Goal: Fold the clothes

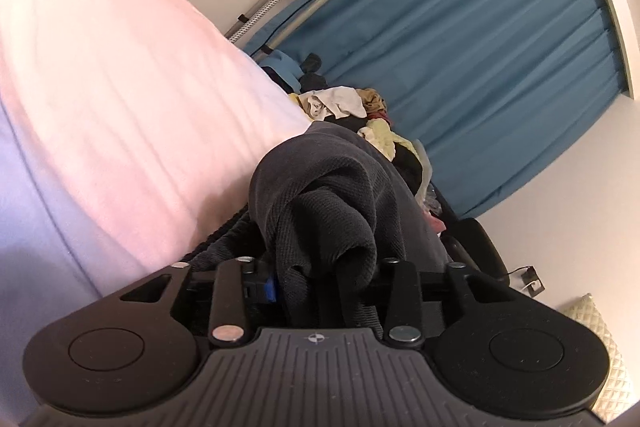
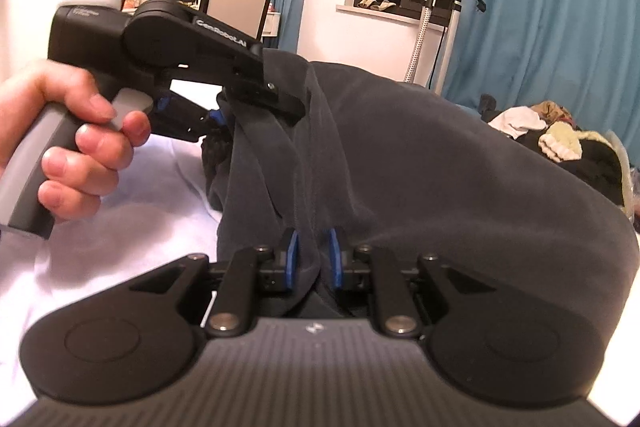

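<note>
My right gripper is clamped on a gathered edge of the dark grey garment, the blue pads pressing a seam fold between them. My left gripper, seen from the right wrist view, is just left of that hold and higher, and it pinches another bunch of the same cloth. In its own view the left gripper has the fabric stuffed between the fingers, so I judge it shut on cloth, though one pad is hidden.

The garment hangs lifted between the two holds, above the pale bedsheet, and its body drapes away to the right of my right gripper.

Assessment: the cloth is soft, limp and light, with a knitted texture. It offers no stiffness, so it will sag and bunch wherever it is unsupported. Hems and seams are the soundest places to hold.

Farther off, beyond the garment, lies a pile of unsorted clothes, and behind it a blue curtain.
</note>
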Motion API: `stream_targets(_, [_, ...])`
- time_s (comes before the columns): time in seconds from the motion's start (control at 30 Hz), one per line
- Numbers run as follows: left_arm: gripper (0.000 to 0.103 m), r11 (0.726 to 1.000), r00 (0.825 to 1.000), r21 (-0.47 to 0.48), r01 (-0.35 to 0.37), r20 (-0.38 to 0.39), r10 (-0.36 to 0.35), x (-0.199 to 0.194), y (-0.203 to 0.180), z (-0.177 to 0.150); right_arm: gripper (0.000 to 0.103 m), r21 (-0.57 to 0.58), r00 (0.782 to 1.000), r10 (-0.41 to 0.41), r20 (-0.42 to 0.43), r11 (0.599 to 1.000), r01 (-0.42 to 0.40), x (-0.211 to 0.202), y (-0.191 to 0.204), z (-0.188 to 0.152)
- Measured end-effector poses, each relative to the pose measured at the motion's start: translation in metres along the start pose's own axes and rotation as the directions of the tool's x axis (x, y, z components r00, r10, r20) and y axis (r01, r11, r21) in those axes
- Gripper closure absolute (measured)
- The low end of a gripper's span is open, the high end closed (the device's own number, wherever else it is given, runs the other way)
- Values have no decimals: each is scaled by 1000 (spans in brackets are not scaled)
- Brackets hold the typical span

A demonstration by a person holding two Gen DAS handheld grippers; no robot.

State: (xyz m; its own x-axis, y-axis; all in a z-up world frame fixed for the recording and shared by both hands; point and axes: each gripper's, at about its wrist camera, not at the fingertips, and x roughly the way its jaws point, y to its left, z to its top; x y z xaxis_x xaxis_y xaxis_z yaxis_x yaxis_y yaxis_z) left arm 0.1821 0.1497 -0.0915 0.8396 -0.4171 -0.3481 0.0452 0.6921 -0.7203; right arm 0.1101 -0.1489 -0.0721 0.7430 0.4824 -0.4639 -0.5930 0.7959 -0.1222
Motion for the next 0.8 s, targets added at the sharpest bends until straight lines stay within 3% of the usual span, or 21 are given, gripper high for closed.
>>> stream_targets(0.1, [32,1000,1000,-9,8,13,-8,-16,-6,0,83,18,1000,5,-2,1000,-5,-2,-1,1])
stream_targets(0.17, [8,1000,1000,-15,9,22,-9,-27,-10,0,80,14,1000,6,1,1000,-6,-4,2,0])
stream_targets(0.33, [6,999,1000,-50,-9,-9,8,-43,-17,-8,76,-5,1000,-5,8,1000,5,-11,4,3])
stream_targets(0.63, [4,975,994,-219,-36,-110,12,-11,12,-20,75,-25,1000,-19,7,1000,19,-15,5,0])
stream_targets(0.8, [0,983,996,-182,-4,-84,-11,4,8,-19,68,-41,1000,-17,11,999,17,-11,8,-1])
